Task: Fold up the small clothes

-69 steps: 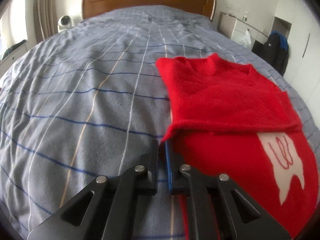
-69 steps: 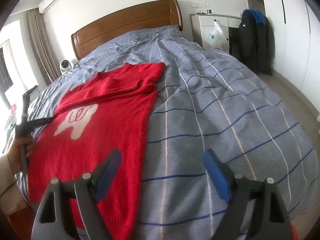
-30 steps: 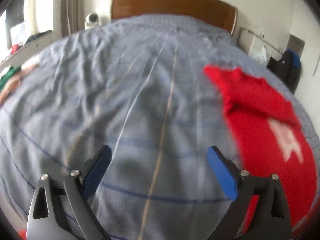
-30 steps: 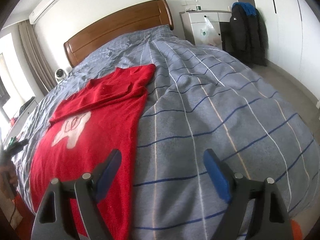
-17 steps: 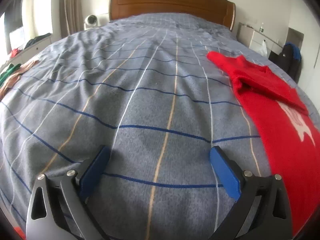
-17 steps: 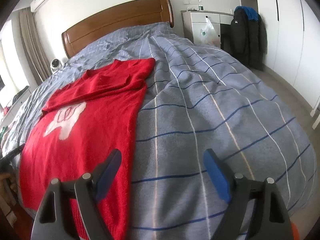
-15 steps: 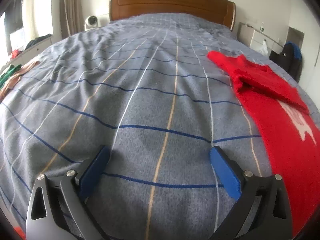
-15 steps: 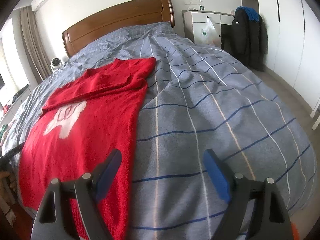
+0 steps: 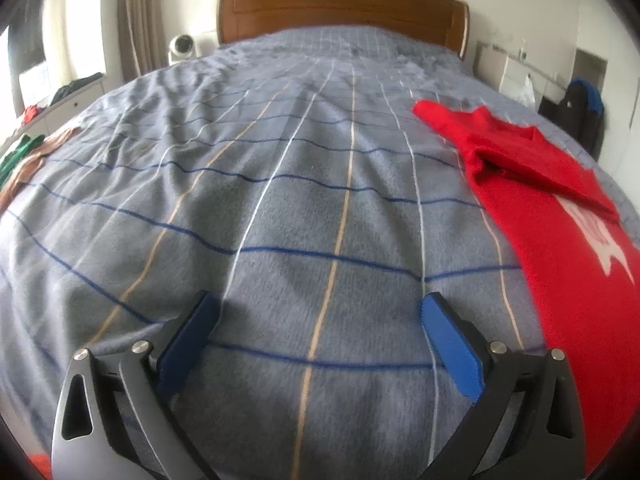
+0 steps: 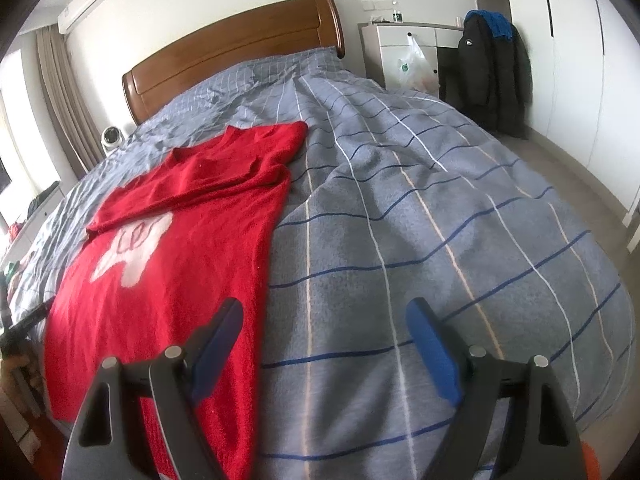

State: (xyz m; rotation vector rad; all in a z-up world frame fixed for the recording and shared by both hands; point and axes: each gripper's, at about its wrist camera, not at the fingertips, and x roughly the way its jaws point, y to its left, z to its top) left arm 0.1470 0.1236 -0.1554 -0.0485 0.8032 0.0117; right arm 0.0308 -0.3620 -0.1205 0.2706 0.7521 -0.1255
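Red sweater (image 10: 168, 256) flat on bed (image 10: 440, 208) (sleeves folded) | left tongs (image 9: 316, 320), right tongs (image 10: 324, 328) spread, empty

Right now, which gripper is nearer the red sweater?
Right. The right gripper hangs with one open jaw over the red sweater's side edge; the left gripper is open over bare bedspread, sweater off to its side.

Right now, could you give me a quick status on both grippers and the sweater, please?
Left gripper open, empty, over bare duvet. Right gripper open, empty. Red sweater flat, sleeves folded across chest. Nothing in the way.
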